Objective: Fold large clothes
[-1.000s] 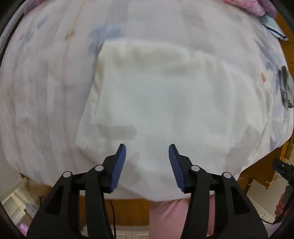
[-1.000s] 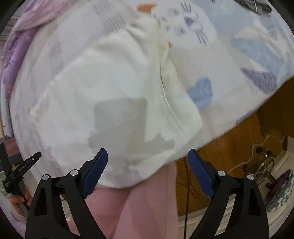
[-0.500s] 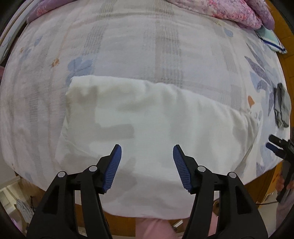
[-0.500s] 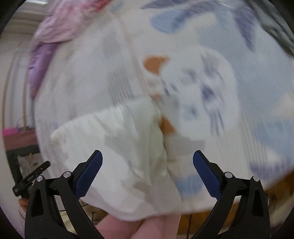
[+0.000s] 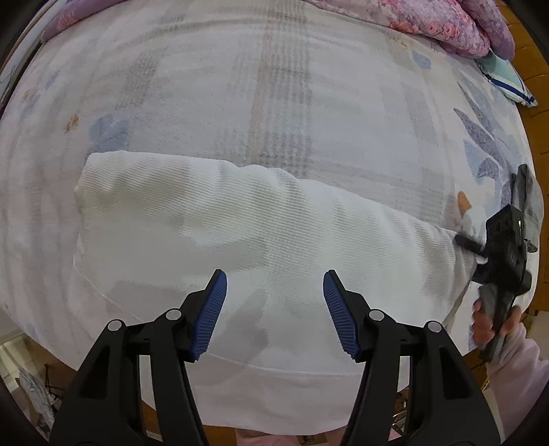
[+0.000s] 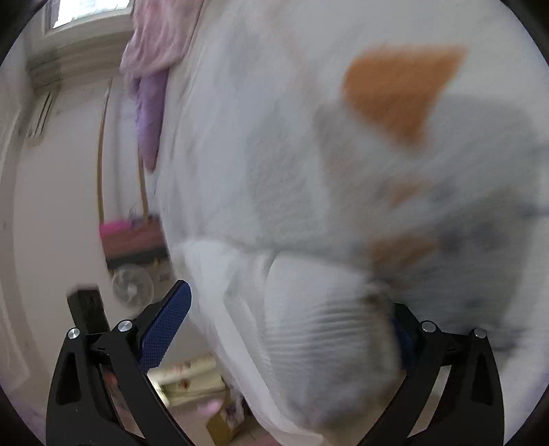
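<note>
One white ribbed garment (image 5: 260, 240) lies folded into a broad band on the patterned bedspread (image 5: 274, 85), close to the bed's near edge, its long side running left to right. It looks soft and light, a knit that will sag and stretch instead of holding a crease, so I judge the best holds are the doubled corners and hemmed ends, not the loose middle.

Left gripper (image 5: 274, 308) hovers above the garment's near middle with its blue pads well apart, holding nothing. Right gripper (image 6: 291, 329) is at the garment's right end; its jaws stand wide, and a thick fold of white cloth (image 6: 326, 326) bulges between them, covering the right pad. The view is motion-blurred, so whether that pad touches the fabric cannot be told, but the jaws are not closed on it.

Beyond lie a grey sock-like item (image 5: 525, 192), a pink quilt (image 5: 446, 24) and a teal cloth (image 5: 507, 79) at the far corner.
</note>
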`<action>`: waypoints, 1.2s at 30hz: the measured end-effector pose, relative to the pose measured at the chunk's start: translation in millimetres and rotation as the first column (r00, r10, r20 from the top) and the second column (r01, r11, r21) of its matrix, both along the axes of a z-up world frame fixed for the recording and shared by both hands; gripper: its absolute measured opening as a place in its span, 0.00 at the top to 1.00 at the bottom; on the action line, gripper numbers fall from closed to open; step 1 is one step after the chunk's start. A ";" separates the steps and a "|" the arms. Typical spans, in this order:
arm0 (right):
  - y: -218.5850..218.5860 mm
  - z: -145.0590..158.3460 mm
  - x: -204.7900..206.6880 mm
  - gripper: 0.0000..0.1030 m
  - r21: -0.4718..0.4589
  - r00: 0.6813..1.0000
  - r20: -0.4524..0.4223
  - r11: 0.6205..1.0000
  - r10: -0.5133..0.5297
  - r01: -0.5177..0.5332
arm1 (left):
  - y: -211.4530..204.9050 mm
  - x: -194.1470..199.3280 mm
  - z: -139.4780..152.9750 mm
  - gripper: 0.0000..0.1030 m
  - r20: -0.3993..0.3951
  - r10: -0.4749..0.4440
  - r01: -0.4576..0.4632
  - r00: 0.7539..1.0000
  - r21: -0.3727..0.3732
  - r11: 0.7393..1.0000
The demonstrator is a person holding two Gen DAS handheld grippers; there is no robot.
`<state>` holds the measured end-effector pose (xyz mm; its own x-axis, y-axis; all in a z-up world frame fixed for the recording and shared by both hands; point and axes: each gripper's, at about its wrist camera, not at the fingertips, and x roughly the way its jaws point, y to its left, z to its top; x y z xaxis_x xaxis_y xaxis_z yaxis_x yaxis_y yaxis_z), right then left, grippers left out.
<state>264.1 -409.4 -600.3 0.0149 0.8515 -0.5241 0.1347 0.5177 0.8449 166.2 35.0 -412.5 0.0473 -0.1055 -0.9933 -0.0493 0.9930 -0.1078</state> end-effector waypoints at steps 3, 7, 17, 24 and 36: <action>15.2 2.0 -20.0 0.06 -0.002 0.997 -0.019 0.997 0.080 -0.080 | 1.3 2.3 -2.0 0.42 -0.005 -0.004 0.004 1.000 0.016 1.000; 18.3 -10.1 -74.0 0.07 0.129 0.983 -0.155 0.989 0.098 -0.078 | 1.3 3.5 1.2 0.41 0.002 -0.013 0.013 1.000 0.024 1.000; 30.5 -2.9 -85.1 0.07 -0.089 0.925 -0.359 0.991 -0.122 0.097 | -6.5 5.1 -9.4 0.41 -0.023 -0.055 0.055 0.998 0.020 0.998; 33.6 42.3 -89.2 0.65 -0.258 0.938 -0.283 0.958 -0.199 0.125 | -27.2 28.5 -22.5 0.85 -0.038 -0.152 0.150 0.988 -0.055 0.987; 43.9 42.5 -101.5 0.47 -0.430 0.917 -0.282 0.891 -0.282 0.142 | -51.7 80.2 -100.3 0.99 -0.215 -0.219 0.207 0.952 -0.077 0.975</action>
<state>162.7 -365.5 -557.8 -0.0604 0.5689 -0.8202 0.5119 0.7231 0.4638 246.4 -16.8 -512.8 -0.2014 -0.1422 -0.9691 0.1340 0.9761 -0.1711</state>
